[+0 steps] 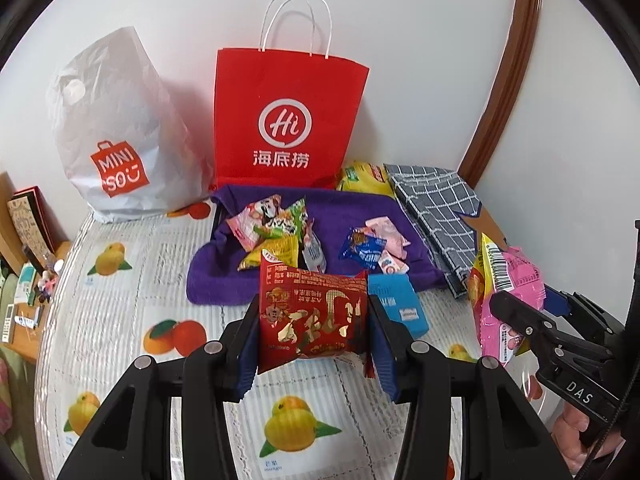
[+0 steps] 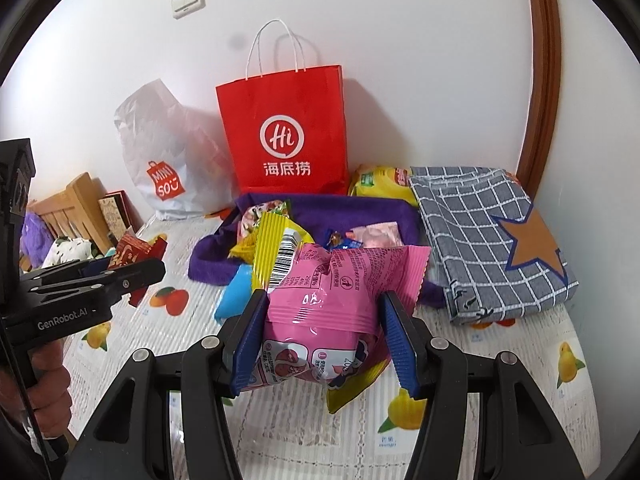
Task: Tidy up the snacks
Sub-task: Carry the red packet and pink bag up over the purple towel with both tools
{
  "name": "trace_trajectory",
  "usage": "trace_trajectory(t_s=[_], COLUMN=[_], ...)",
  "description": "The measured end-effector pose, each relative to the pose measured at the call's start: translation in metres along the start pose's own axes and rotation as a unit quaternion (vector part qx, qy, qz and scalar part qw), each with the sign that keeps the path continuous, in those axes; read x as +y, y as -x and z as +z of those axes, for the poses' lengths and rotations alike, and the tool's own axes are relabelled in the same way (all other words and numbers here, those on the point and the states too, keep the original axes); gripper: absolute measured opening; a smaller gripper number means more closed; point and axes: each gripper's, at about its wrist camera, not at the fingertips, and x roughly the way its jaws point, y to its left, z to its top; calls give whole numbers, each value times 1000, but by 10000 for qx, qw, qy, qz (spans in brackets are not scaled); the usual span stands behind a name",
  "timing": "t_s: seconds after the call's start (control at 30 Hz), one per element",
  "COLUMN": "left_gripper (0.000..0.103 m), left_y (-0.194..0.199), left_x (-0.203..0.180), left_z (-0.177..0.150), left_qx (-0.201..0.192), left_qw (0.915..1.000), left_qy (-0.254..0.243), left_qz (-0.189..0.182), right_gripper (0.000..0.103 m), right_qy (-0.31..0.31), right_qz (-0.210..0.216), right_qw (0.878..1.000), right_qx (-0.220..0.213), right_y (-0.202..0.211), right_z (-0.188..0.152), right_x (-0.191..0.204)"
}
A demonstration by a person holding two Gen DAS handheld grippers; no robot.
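Left claw (image 1: 314, 336) clamped on a red packet (image 1: 312, 312), both blue pads pressed flat to its sides, packet upright and clear of the desk (image 1: 120, 320). Right claw (image 2: 320, 340) clamped on a pink packet (image 2: 320, 300), with a yellow wrapper (image 2: 276, 256) bunched into the same grip; pads biting the lower half, crimped top flaring free above.

Rest of the snacks loose on a purple cloth (image 1: 224, 276) straight ahead of both claws: a pile of small packets (image 1: 272, 224) at its left, a blue packet (image 1: 360, 250) and pale pink ones at its right, a blue box (image 1: 400, 304) at the near edge. Behind the cloth, against the wall, a red bag (image 1: 288, 120) standing upright with mouth open at the top; a white bag (image 1: 116, 128) slumped to its left; a checked cloth (image 2: 488, 240) folded flat to the right, a yellow pack (image 2: 380, 180) peeking out between it and the red bag.

Likely the carry stage, both loads lifted, drop-off not yet chosen. Red bag almost dead ahead of the left claw and slightly left of the right one, well beyond the cloth and higher than either load. Mouth facing up, so entry from above, packet's long side turned to slip between the bag's walls. Left hand roughly as near as right; neither yet over the opening.
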Motion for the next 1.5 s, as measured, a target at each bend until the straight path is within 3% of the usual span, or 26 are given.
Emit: trace_trajectory(t_s=[0.5, 1.5], left_gripper=[46, 46], left_y=[-12, -68], left_x=[11, 38], left_z=[34, 75], left_qx=[-184, -144], left_qw=[9998, 9998], left_qy=[13, 152], left_qz=[-20, 1], right_gripper=[56, 56], right_qy=[117, -11], right_qz=[-30, -130], right_qw=[9999, 9999], right_qx=[-36, -50], right_y=[-33, -98], right_z=[36, 88], right_x=[3, -16])
